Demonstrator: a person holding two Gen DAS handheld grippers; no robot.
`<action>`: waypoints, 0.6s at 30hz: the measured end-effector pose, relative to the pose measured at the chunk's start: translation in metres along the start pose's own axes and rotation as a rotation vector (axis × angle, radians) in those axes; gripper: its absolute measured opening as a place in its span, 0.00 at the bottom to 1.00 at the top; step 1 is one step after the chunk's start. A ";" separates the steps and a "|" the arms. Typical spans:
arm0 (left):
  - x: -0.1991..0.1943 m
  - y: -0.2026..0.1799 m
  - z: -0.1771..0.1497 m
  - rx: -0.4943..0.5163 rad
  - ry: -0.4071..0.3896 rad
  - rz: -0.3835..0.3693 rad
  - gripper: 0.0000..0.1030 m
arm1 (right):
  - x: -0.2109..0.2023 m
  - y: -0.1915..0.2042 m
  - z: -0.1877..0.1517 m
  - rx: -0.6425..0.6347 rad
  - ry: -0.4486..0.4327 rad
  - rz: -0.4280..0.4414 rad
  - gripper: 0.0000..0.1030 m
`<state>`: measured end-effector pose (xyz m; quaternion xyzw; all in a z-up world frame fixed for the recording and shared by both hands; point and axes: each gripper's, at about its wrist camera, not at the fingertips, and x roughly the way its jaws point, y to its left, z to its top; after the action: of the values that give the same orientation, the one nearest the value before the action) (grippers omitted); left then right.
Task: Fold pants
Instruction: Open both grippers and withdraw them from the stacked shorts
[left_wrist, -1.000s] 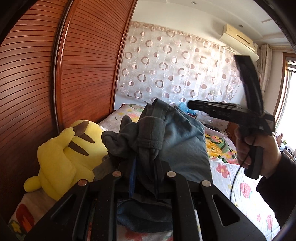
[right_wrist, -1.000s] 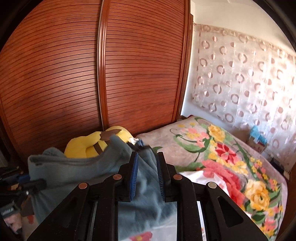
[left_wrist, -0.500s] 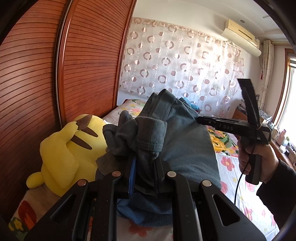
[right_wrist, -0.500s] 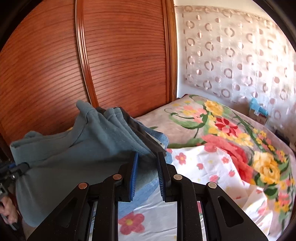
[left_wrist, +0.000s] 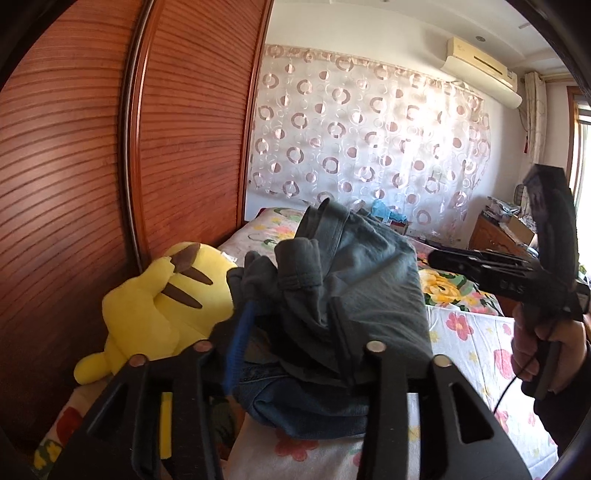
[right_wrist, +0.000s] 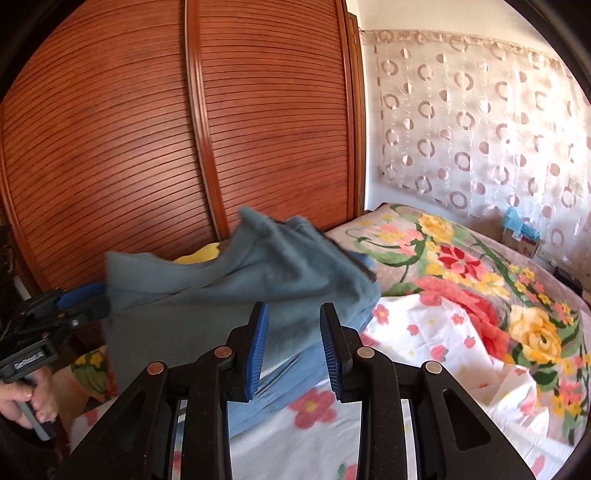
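Left gripper (left_wrist: 291, 314) looks spread a bit, but the grey-blue pants (left_wrist: 354, 280) are bunched up between its fingers and draped right over them, so I honestly can't tell whether it's actually pinching the cloth or the cloth is just sitting there. The right finger's pad is totally buried under the fabric.

Right gripper (right_wrist: 291, 332) is easy: fingers apart, nothing between the blue pads, and it sits just short of the pants' near edge.

From the right wrist view the pants (right_wrist: 236, 291) hang in the air over the floral bedsheet (right_wrist: 424, 354), slumping onto some folded blue denim (left_wrist: 306, 406) underneath. Their far corner meets the left gripper at the frame's left side.

Yellow plush toy (left_wrist: 155, 306) lies against the wooden wardrobe (left_wrist: 74, 177), mostly hidden behind the pants from the right side.
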<state>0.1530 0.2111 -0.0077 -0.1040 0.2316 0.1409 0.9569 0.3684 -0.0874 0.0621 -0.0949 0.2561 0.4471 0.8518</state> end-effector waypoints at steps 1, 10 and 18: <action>-0.003 -0.002 0.000 0.013 -0.004 0.002 0.47 | -0.006 0.002 -0.003 0.009 -0.009 0.003 0.29; -0.024 -0.009 -0.001 0.061 -0.040 -0.010 0.78 | -0.050 0.020 -0.023 0.003 -0.034 -0.035 0.35; -0.043 -0.018 0.002 0.111 -0.066 -0.029 0.97 | -0.074 0.034 -0.033 0.013 -0.066 -0.063 0.41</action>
<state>0.1229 0.1848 0.0172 -0.0496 0.2056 0.1173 0.9703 0.2946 -0.1339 0.0747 -0.0825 0.2278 0.4212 0.8740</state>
